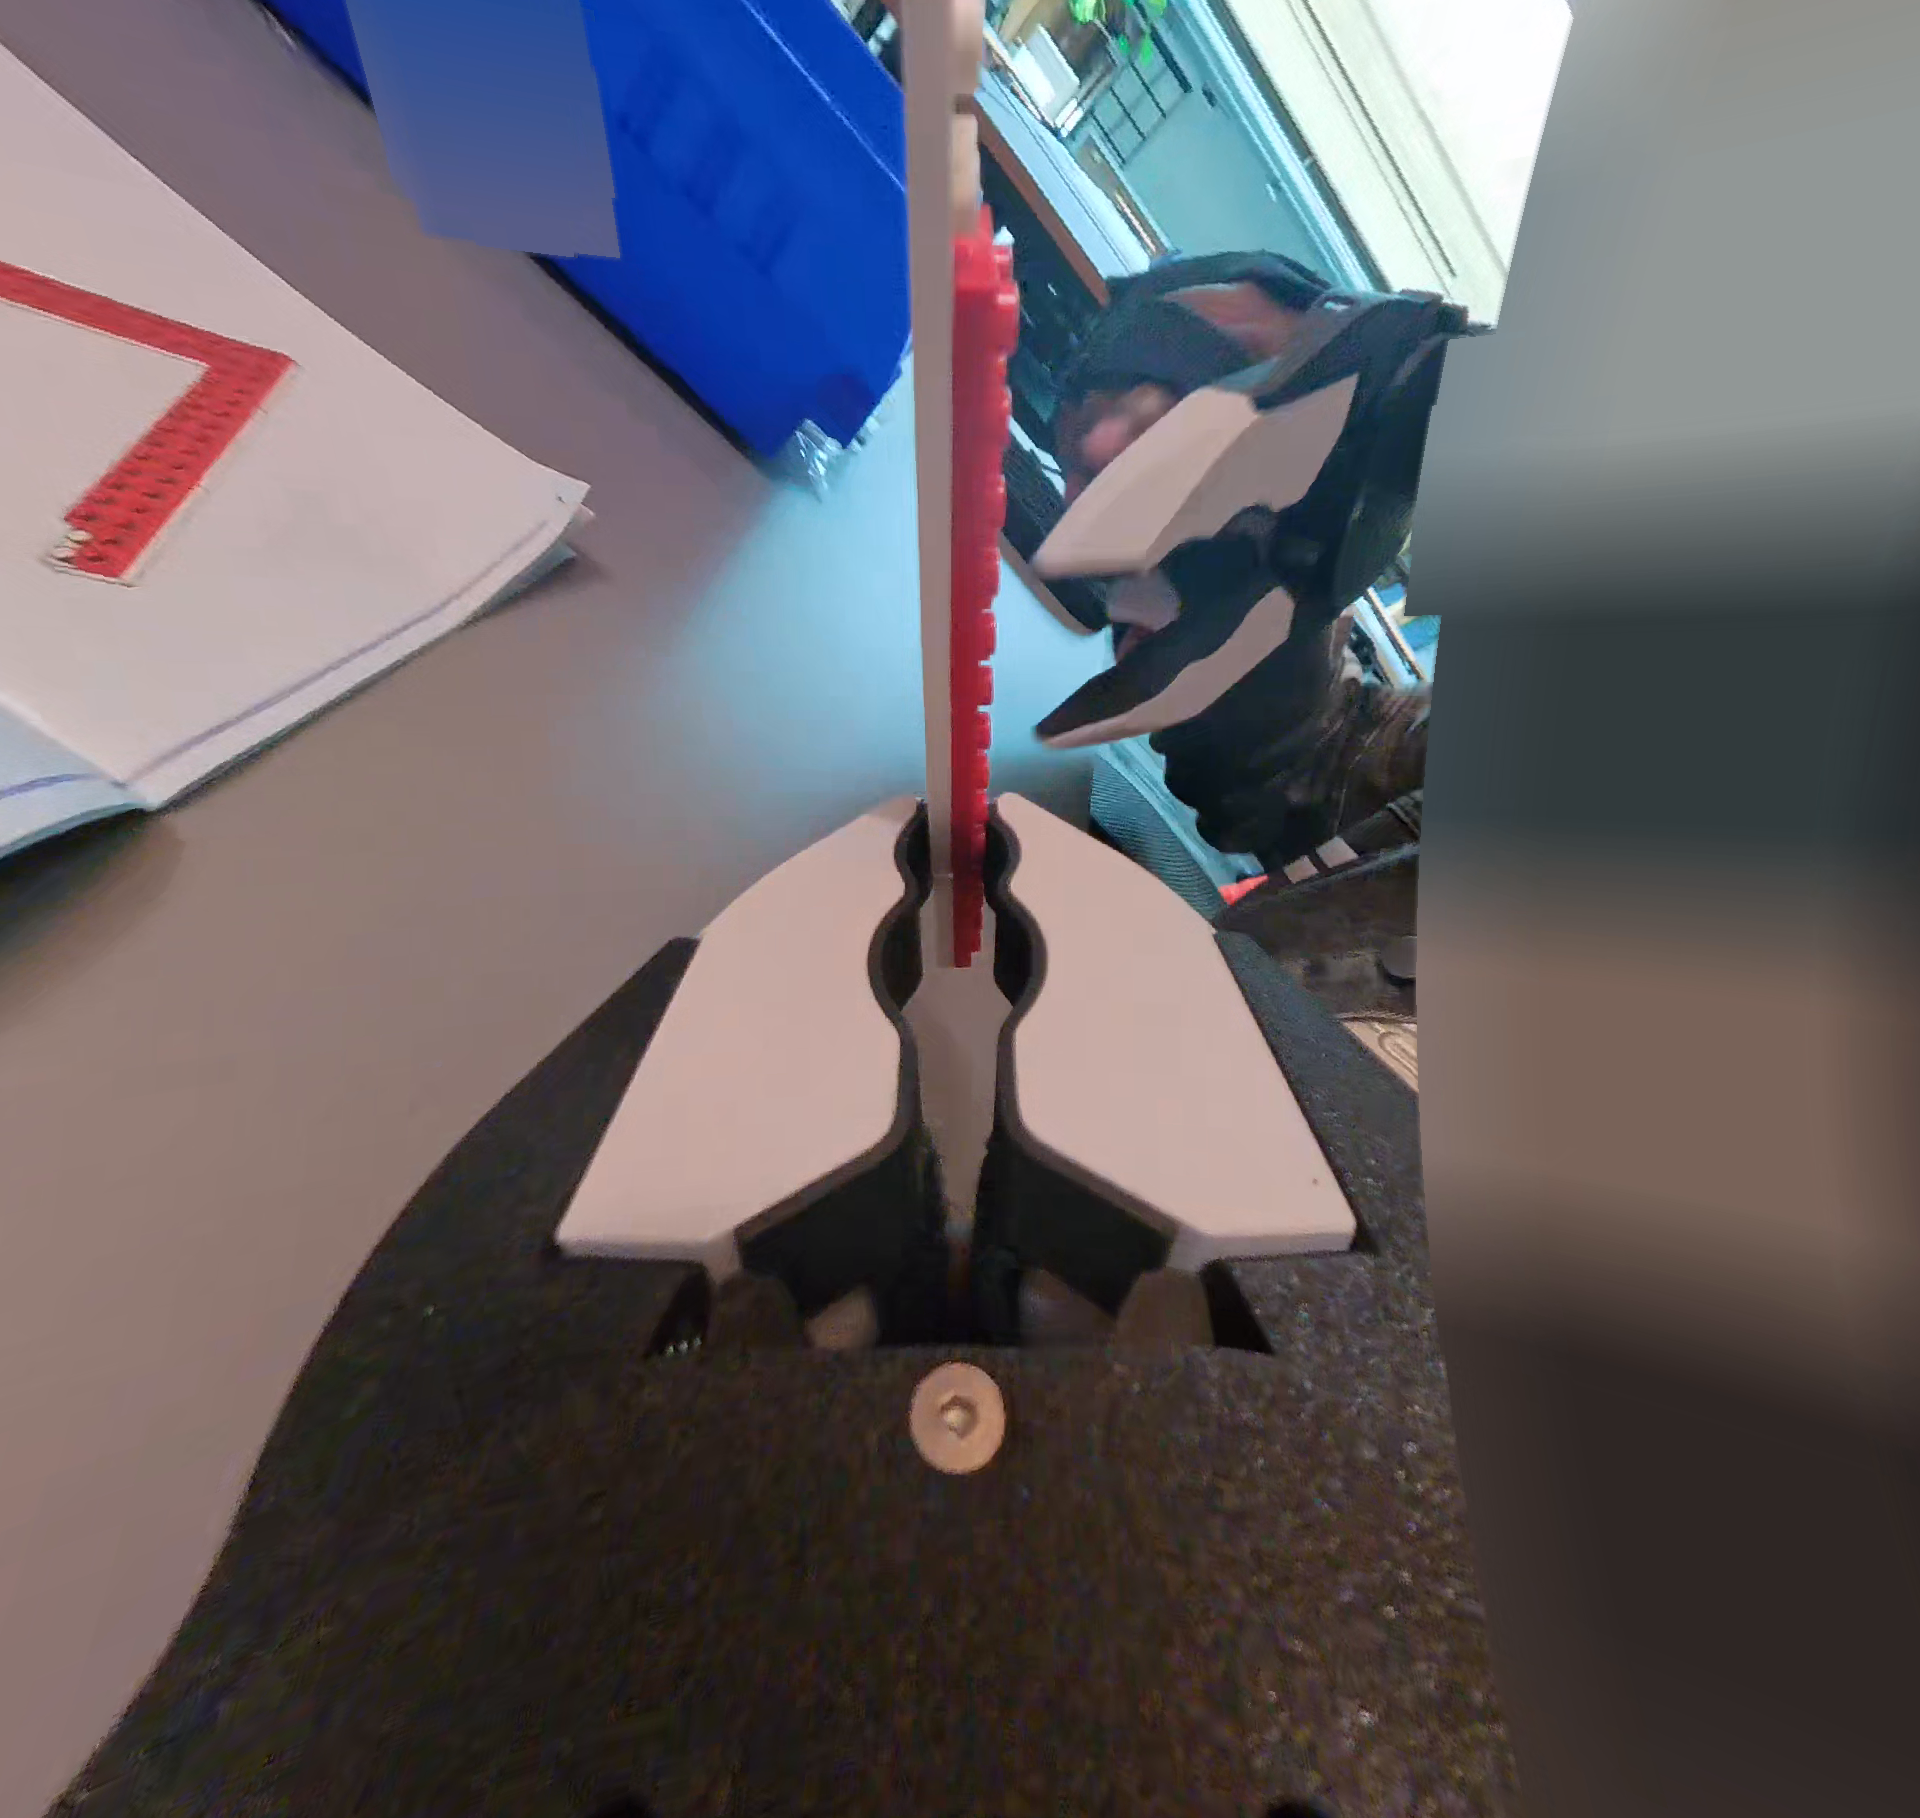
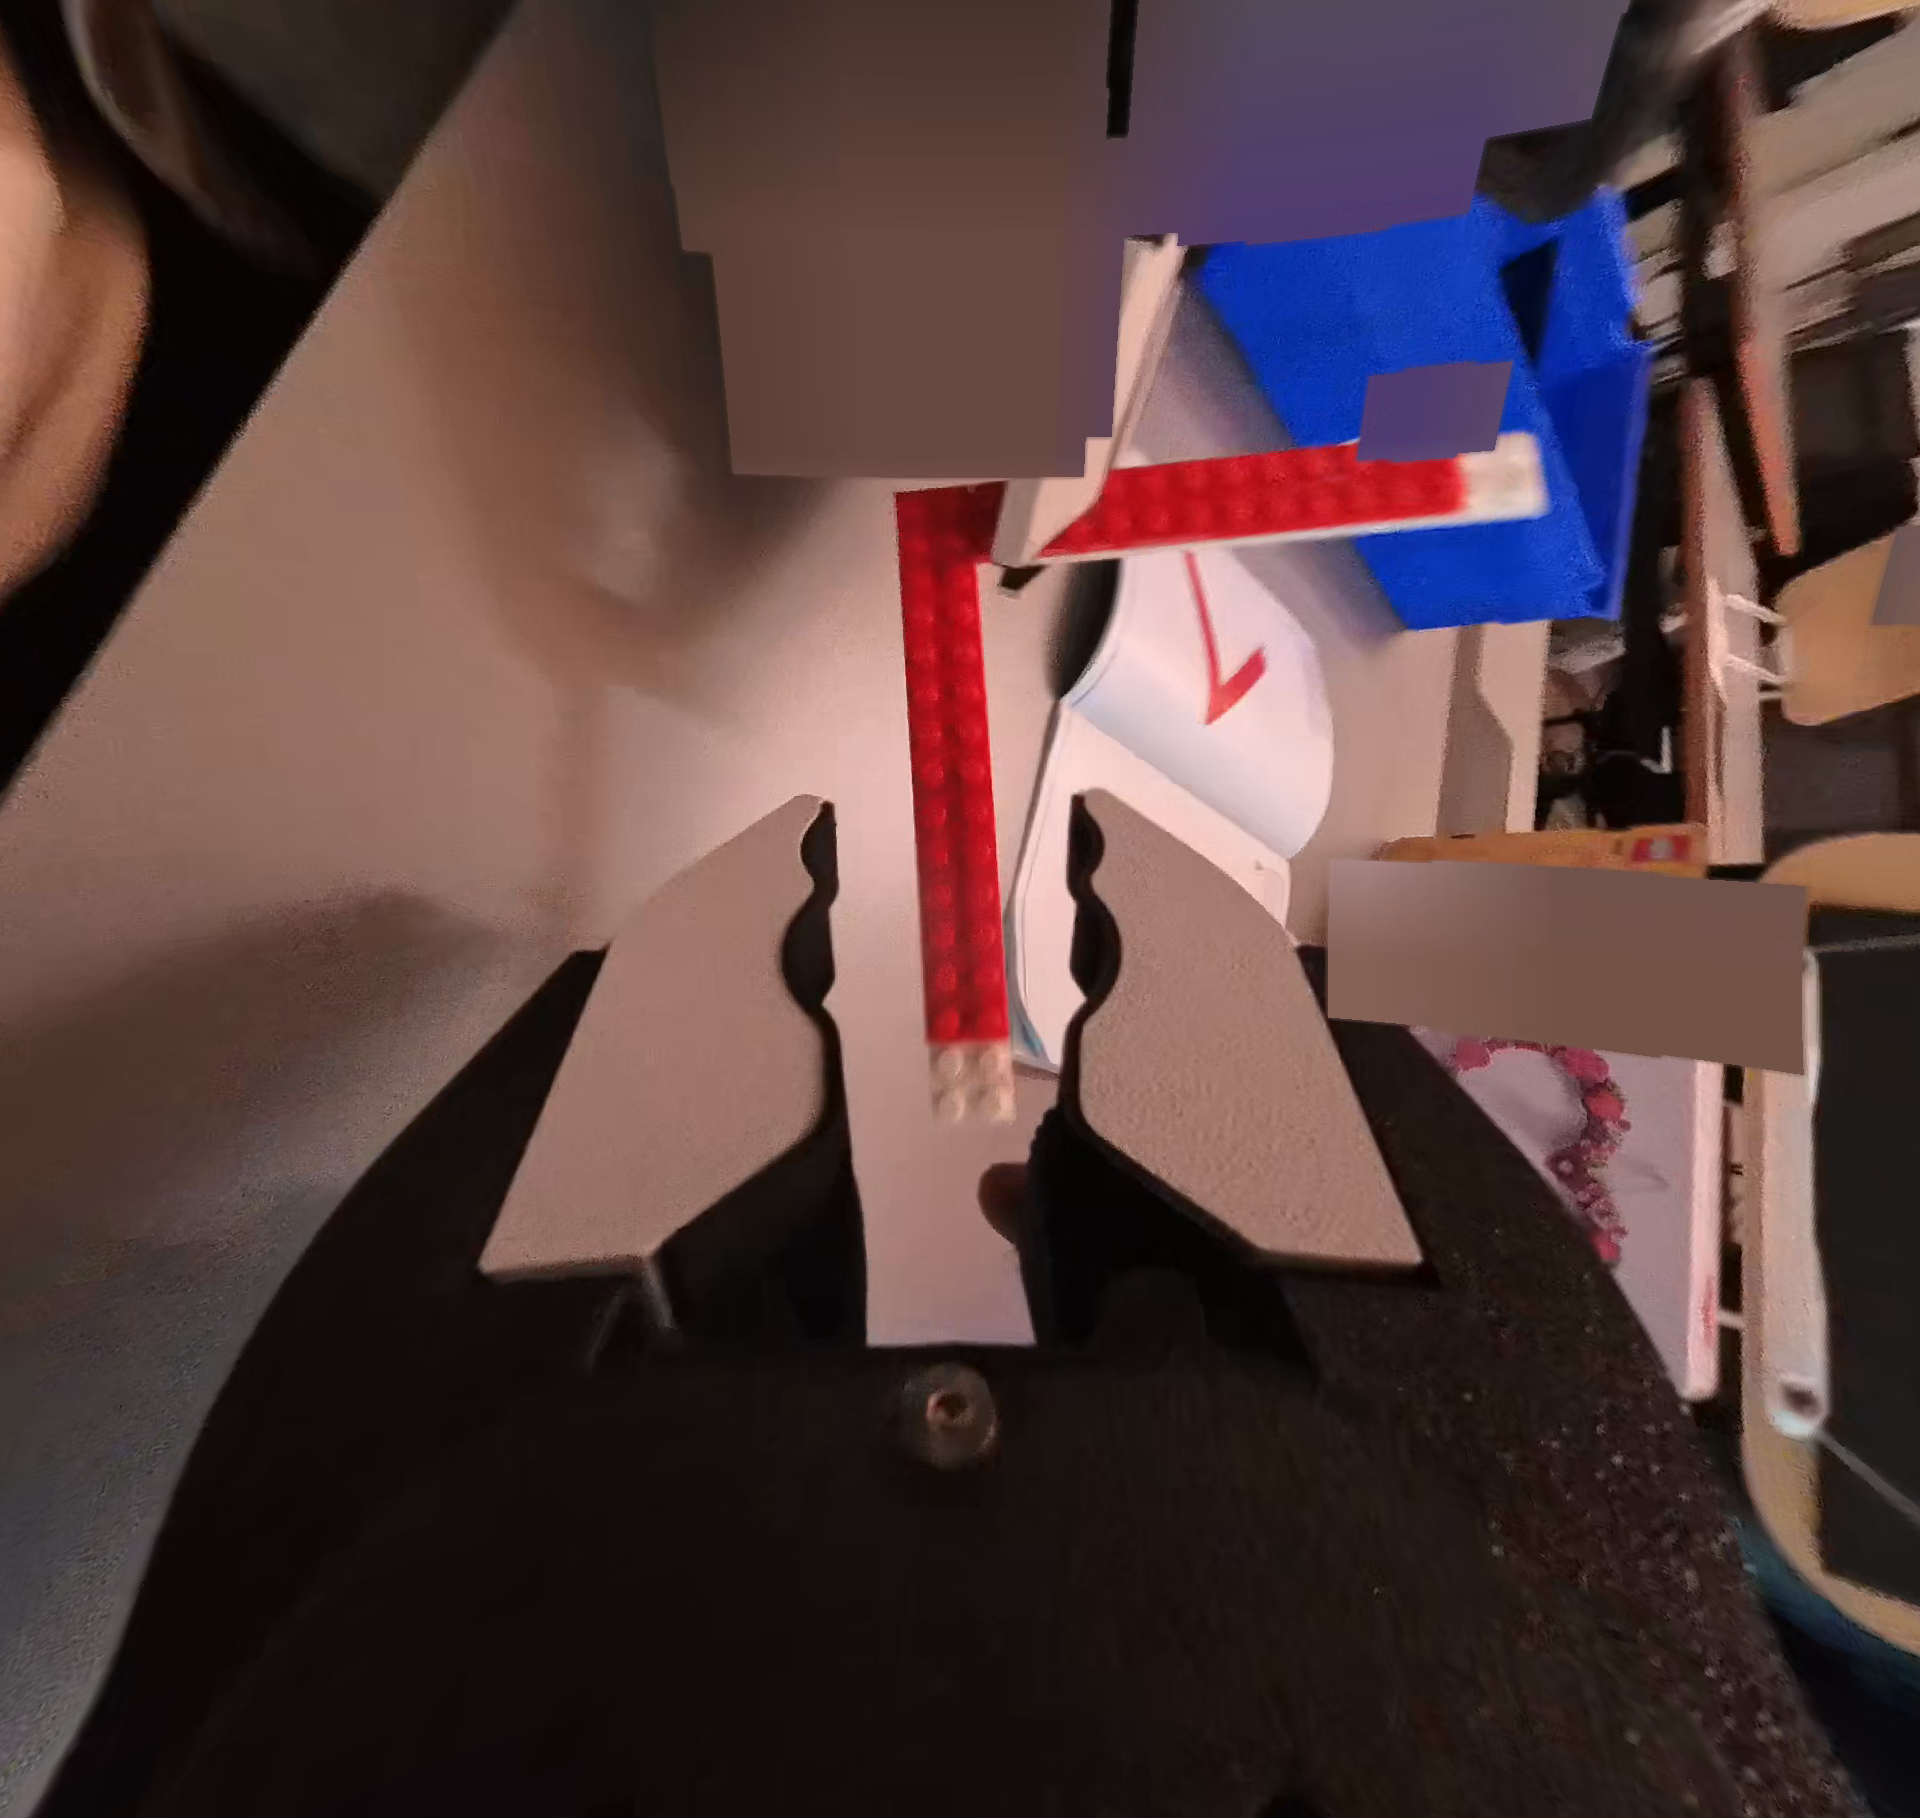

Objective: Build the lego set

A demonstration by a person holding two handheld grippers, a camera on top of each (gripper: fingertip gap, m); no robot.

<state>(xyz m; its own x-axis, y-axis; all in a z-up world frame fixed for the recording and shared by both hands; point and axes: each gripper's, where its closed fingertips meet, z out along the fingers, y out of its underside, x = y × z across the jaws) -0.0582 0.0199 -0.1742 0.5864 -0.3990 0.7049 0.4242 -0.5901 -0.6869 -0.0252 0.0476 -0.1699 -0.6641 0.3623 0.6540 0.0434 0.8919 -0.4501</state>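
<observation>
Left hand-held gripper (image 1: pixel 954 895) clamped the red-and-grey L-shaped frame (image 2: pixel 951 760); right hand-held gripper (image 2: pixel 951 947) hung open w/ nothing in it. Build looked early; most prob. left.

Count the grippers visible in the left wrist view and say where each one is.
2. The left gripper is at bottom centre, shut on the red and grey lego assembly. The right gripper is farther off at right, open.

The studded red and white plastic lego assembly (image 1: pixel 961 542) looks smooth and slightly glossy. Matt, finely grained pale fingers (image 2: pixel 717 1030) sit on rough, speckled black bodies. At upper left, a glossy blue plastic bin (image 1: pixel 727 158) adjoins a matt paper booklet (image 1: pixel 260 542) on the smooth grey surface (image 1: pixel 416 937).
</observation>
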